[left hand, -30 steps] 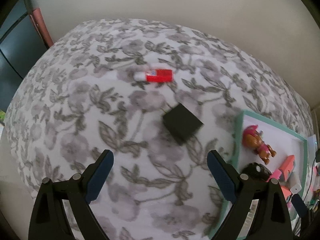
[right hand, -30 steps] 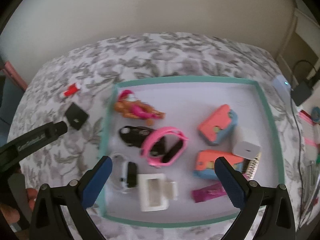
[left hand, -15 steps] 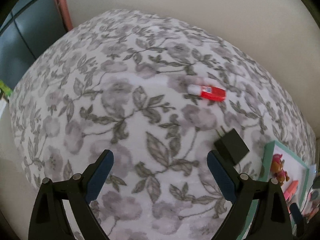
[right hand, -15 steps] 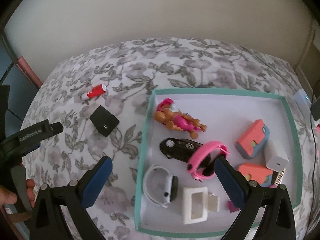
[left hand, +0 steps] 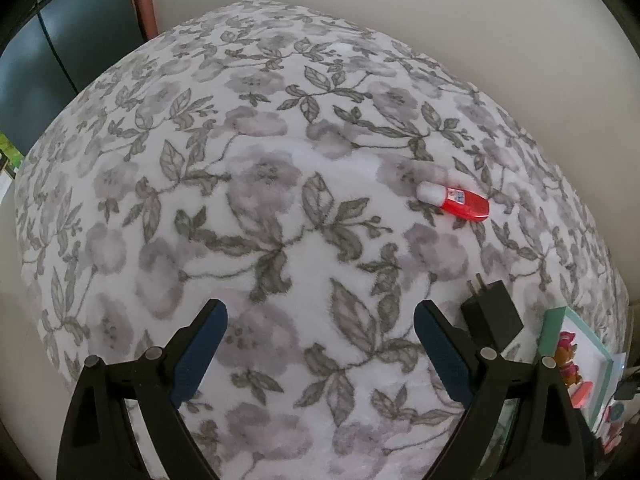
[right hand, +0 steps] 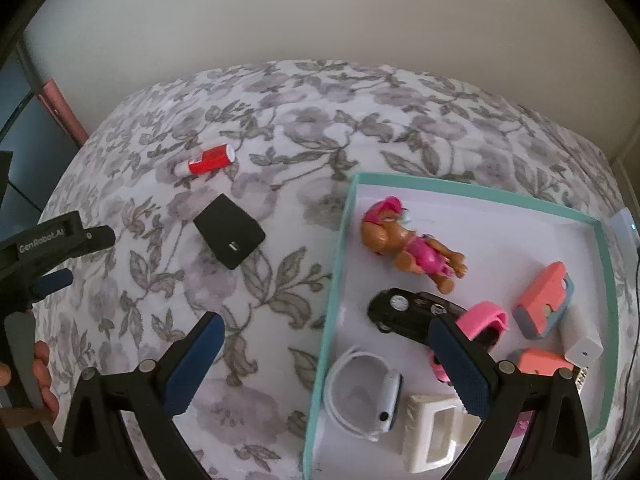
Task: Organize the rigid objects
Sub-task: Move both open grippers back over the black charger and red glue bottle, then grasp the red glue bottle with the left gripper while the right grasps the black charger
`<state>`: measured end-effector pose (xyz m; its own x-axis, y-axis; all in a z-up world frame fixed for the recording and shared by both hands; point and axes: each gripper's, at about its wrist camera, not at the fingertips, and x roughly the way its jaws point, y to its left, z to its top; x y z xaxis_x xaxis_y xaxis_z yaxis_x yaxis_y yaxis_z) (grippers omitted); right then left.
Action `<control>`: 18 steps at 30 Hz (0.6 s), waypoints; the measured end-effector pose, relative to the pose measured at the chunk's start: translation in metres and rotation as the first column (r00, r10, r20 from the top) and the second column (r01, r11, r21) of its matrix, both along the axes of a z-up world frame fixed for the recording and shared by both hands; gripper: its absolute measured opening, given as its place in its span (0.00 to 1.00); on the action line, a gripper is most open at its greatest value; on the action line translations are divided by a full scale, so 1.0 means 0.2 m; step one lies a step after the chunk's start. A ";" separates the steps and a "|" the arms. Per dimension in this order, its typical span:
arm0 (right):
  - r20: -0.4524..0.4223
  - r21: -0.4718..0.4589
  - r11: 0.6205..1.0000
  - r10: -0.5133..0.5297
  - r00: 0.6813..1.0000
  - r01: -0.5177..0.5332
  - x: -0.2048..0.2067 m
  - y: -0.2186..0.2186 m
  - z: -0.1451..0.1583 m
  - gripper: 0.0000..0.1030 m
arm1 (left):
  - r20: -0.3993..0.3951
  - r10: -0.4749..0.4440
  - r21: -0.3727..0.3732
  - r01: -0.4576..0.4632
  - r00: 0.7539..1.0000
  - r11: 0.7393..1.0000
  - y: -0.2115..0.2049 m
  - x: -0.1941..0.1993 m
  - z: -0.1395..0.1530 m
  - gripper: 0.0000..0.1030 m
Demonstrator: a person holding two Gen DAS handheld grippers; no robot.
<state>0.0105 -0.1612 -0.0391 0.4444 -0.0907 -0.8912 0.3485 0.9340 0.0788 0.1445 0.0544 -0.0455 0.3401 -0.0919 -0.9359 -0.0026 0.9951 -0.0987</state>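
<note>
A red tube with a white cap (left hand: 454,201) (right hand: 208,159) and a black charger block (left hand: 491,317) (right hand: 229,230) lie on the floral blanket, left of a teal-rimmed white tray (right hand: 335,264). The tray holds a toy pup (right hand: 408,250), a black toy car (right hand: 404,312), a pink band (right hand: 482,322), a white watch (right hand: 366,390) and other small items. My left gripper (left hand: 320,344) is open and empty above bare blanket, left of the charger. My right gripper (right hand: 326,364) is open and empty, straddling the tray's left rim.
The left gripper's body (right hand: 48,248) and the hand on it show at the left edge of the right wrist view. A beige wall runs behind the bed. A dark cabinet (left hand: 60,40) stands at the far left. Cables and a white device (right hand: 624,226) lie right of the tray.
Both grippers have swung left. In the left view the charger and tube slid to the right. In the right view the tray slid right and the charger and tube came nearer the middle.
</note>
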 end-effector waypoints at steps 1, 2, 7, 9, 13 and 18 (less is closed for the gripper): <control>0.003 0.000 1.000 0.003 1.000 -0.003 0.01 0.01 0.00 1.00 | -0.002 0.004 0.000 -0.004 1.000 1.000 0.01 0.00 0.00 0.92; 0.007 0.000 1.000 0.006 1.000 -0.006 0.02 0.01 0.01 1.00 | -0.005 0.007 -0.003 -0.007 1.000 1.000 0.01 0.01 -0.01 0.92; 0.032 0.002 0.999 0.049 0.998 -0.049 0.11 0.07 0.02 1.00 | -0.005 0.006 -0.003 -0.006 1.000 1.000 0.02 0.06 -0.02 0.92; 0.038 -0.009 0.998 0.070 0.997 -0.070 0.16 0.10 0.03 1.00 | -0.009 0.008 -0.009 -0.008 1.000 1.000 0.02 0.07 -0.03 0.92; 0.042 -0.031 0.992 0.120 0.992 -0.119 0.26 0.16 0.00 1.00 | -0.024 0.021 -0.012 -0.021 0.999 1.000 0.04 0.10 -0.06 0.92; 0.015 -0.042 0.986 0.164 0.986 -0.163 0.36 0.22 -0.08 1.00 | -0.041 0.029 -0.018 -0.030 0.999 0.999 0.05 0.11 -0.09 0.92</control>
<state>0.0827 -0.1180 -0.0547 0.4720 -0.0514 -0.8801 0.1901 0.9808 0.0447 0.1662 0.0650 -0.0643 0.3046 -0.0998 -0.9472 -0.0364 0.9926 -0.1163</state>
